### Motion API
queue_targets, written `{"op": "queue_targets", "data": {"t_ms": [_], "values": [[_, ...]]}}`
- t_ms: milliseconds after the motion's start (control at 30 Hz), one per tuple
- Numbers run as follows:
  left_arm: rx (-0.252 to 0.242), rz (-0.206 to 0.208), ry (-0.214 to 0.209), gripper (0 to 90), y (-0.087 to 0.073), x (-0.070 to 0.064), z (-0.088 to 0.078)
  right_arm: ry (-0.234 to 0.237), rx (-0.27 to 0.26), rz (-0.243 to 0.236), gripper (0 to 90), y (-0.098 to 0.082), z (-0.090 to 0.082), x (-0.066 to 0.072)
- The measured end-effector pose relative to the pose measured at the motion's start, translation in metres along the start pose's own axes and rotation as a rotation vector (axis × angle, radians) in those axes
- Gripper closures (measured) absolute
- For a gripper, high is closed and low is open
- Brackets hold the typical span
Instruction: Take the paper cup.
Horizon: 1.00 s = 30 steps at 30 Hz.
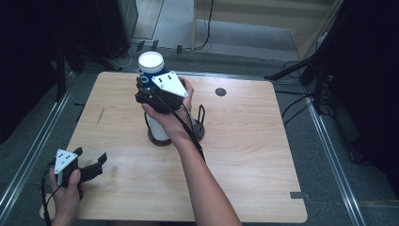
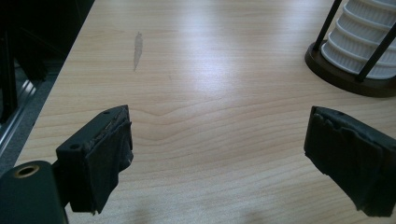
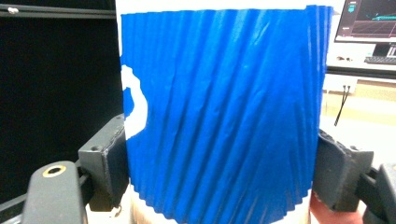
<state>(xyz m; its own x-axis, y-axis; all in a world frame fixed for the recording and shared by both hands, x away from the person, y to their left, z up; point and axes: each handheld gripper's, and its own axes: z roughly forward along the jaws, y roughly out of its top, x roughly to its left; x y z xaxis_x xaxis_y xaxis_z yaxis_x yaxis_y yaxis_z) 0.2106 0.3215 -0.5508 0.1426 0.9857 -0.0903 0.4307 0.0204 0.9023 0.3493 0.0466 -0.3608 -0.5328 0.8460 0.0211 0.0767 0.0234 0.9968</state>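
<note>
Gripping: right gripper (image 1: 149, 88) clamps blue cup (image 1: 151, 66), upright, directly above cup stack (image 1: 157, 128).
Idle: left gripper (image 1: 89, 162) released, well apart.

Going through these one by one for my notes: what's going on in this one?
A person works at a wooden table with tongs in each hand. The right tongs are clamped on the sides of a blue ribbed paper cup, held up above a stack of white cups that stands in a dark wire-post holder. The held cup appears to sit upside down, its white base on top. The left tongs rest open near the table's near-left corner, holding nothing.
</note>
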Motion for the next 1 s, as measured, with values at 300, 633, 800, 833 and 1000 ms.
{"op": "queue_targets", "data": {"t_ms": [300, 633, 800, 833, 1000], "values": [[0.001, 0.000, 0.001, 8.6, 0.000, 0.000, 0.000, -0.002, -0.033, -0.011, 19.6, 0.014, -0.002, 0.000], [0.001, 0.000, -0.001, 8.6, 0.000, 0.000, 0.000, -0.007, -0.094, -0.022, 19.9, 0.034, -0.004, 0.004], [0.002, -0.001, -0.003, 8.6, 0.000, 0.000, 0.000, -0.012, -0.123, -0.025, 19.9, 0.045, -0.006, 0.006], [0.002, -0.001, -0.003, 8.6, 0.000, 0.000, 0.000, -0.012, -0.130, -0.030, 19.9, 0.047, -0.007, 0.006], [0.003, 0.000, -0.002, 8.6, 0.000, 0.000, 0.000, -0.023, -0.149, -0.031, 19.8, 0.056, -0.011, 0.005]]}}
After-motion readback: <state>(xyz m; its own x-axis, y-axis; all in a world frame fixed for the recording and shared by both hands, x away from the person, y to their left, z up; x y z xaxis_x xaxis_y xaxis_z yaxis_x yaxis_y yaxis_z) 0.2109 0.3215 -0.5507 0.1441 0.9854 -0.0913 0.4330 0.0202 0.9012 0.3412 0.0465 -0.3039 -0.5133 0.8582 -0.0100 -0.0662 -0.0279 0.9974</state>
